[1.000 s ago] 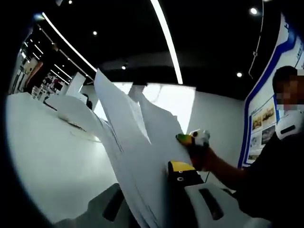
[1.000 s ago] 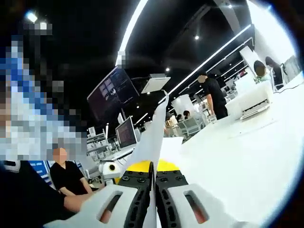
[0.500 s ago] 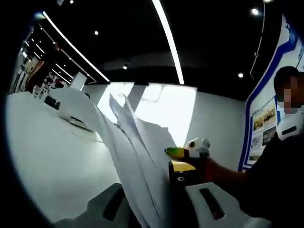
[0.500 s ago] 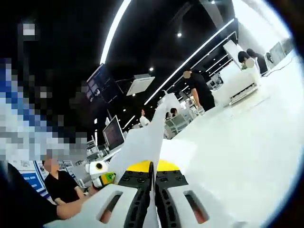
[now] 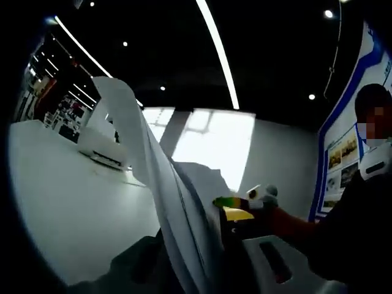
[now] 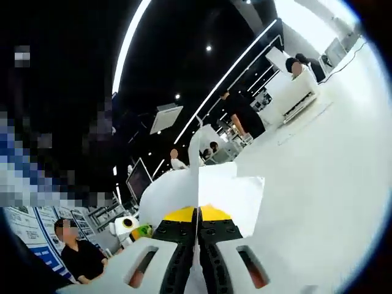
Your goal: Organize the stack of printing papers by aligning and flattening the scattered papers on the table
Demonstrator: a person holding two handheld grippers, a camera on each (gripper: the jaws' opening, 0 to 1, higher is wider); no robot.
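Note:
A stack of white printing papers [image 5: 160, 184] stands on edge between the jaws of my left gripper [image 5: 199, 236], which is shut on it; the sheets fan and lean toward the white table [image 5: 67, 196]. In the right gripper view the same papers [image 6: 205, 187] bulge up from my right gripper [image 6: 197, 223], whose black, yellow-tipped jaws are pressed together on the stack's edge. The right gripper [image 5: 252, 197] also shows past the papers in the left gripper view. The left gripper [image 6: 131, 228] appears low on the left of the right gripper view.
The person holding the grippers [image 5: 361, 202] is at the right of the left gripper view. A white boxy machine [image 5: 101, 150] sits on the table; it appears again [image 6: 294, 95] in the right gripper view. Other people [image 6: 242, 113] stand beyond the table.
The papers have bowed and leaned further over toward the table, their loose top edges drawn closer together. Both grippers keep their hold; the right view has tipped toward the table.

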